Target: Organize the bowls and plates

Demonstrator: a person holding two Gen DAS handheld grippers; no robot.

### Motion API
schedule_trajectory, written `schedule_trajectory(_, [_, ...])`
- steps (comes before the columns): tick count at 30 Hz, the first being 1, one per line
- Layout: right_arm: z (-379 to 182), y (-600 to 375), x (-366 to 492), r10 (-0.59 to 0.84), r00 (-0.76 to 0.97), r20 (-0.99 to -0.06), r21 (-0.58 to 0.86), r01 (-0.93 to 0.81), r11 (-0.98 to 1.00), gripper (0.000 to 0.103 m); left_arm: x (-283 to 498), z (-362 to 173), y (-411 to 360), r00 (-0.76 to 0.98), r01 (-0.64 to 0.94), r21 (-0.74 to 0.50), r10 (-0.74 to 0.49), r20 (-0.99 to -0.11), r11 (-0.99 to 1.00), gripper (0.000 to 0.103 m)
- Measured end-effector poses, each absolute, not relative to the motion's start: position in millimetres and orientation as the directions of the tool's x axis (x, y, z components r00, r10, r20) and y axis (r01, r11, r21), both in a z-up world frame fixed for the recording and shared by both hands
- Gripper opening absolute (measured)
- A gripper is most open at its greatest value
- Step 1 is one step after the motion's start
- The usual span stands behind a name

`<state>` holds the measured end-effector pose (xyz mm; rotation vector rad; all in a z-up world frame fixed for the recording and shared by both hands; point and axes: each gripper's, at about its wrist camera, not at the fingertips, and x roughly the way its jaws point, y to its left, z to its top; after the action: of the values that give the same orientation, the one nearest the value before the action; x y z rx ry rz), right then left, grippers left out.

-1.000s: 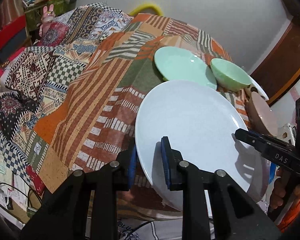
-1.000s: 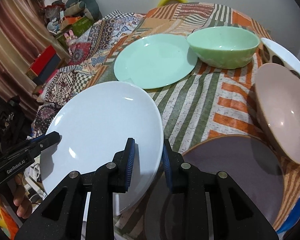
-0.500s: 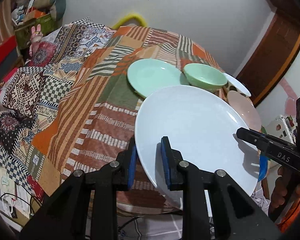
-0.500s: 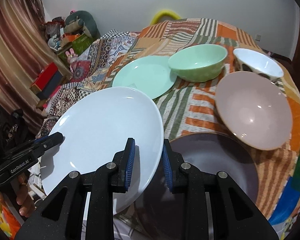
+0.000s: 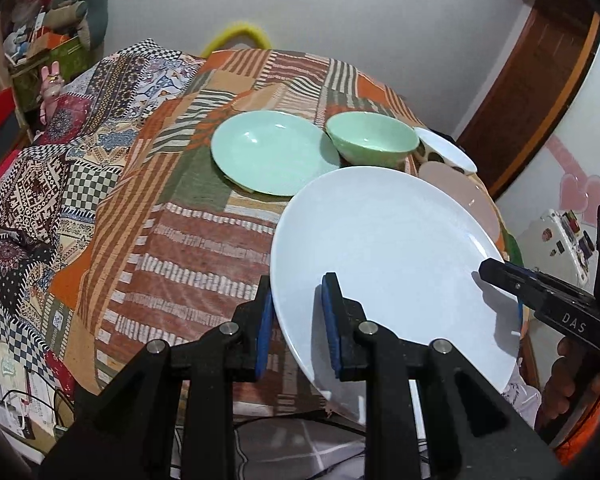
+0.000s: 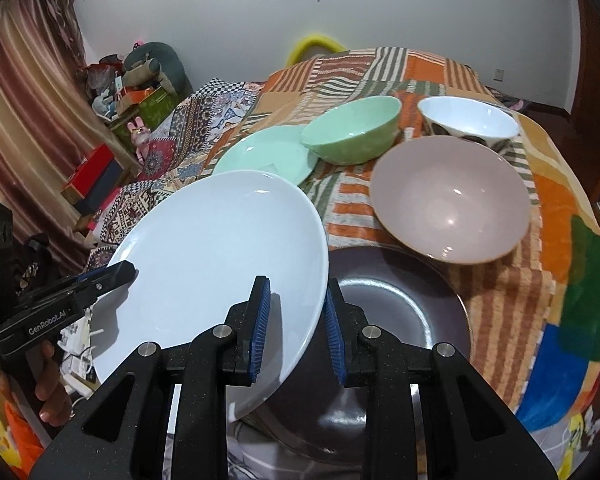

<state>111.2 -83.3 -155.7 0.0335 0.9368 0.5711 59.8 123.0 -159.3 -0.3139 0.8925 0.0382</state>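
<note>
The round pale-blue plate (image 5: 388, 256) is clamped at opposite rims by the left gripper (image 5: 296, 320) and the right gripper (image 6: 296, 318); the dark round plate (image 6: 396, 320) beneath is partly hidden; its near edge is cut off.

Your large round plate (image 5: 388, 248) is pale bluish white. Above it in the frame sit a mint-green flat plate (image 5: 272, 156) and a green bowl (image 5: 370, 140). At right you see a dusty-pink bowl (image 6: 448, 200), a white bowl with dark spots (image 6: 468, 124), and a dark grey-purple plate (image 6: 384, 320) lower down. The tabletop cloth (image 5: 188, 240) is patchwork: orange, brown, green and cream stripes. Each black hand-held gripper (image 6: 294, 320) has blue pads (image 6: 260, 320).
</note>
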Motion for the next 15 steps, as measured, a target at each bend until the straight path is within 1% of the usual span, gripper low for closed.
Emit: schedule_trajectory(15, [-171,-132,103,0.464,0.454,-0.761,0.304,-0.383,0.872,0.024,75,-172,81,0.576,-0.098,-0.230,-0.134,-0.806,0.968,0.023])
